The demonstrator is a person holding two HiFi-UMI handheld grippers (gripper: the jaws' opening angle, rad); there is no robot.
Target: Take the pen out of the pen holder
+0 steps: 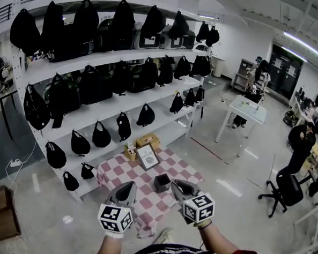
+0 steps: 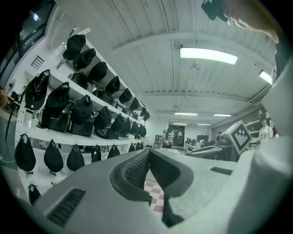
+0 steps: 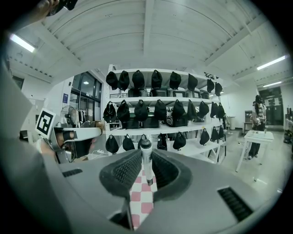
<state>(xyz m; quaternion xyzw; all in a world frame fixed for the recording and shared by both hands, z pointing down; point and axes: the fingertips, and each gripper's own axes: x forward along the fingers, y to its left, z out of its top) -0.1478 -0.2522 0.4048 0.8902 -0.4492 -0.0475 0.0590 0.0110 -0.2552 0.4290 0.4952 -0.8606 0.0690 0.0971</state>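
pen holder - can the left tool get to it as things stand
Probably yes: the pen holder stands on the checked cloth just ahead of the left tool, with nothing visible between them.

The cloth [image 1: 176, 169] is red-and-white checked, the pen holder [image 1: 162, 182] black, the pen [image 3: 146, 157] white, the bags [image 1: 101, 135] black.

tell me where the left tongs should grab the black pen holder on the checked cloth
Probably by its rim: the pen holder stands upright with an open top and looks square, so come from above with the left tongs and pinch one wall.
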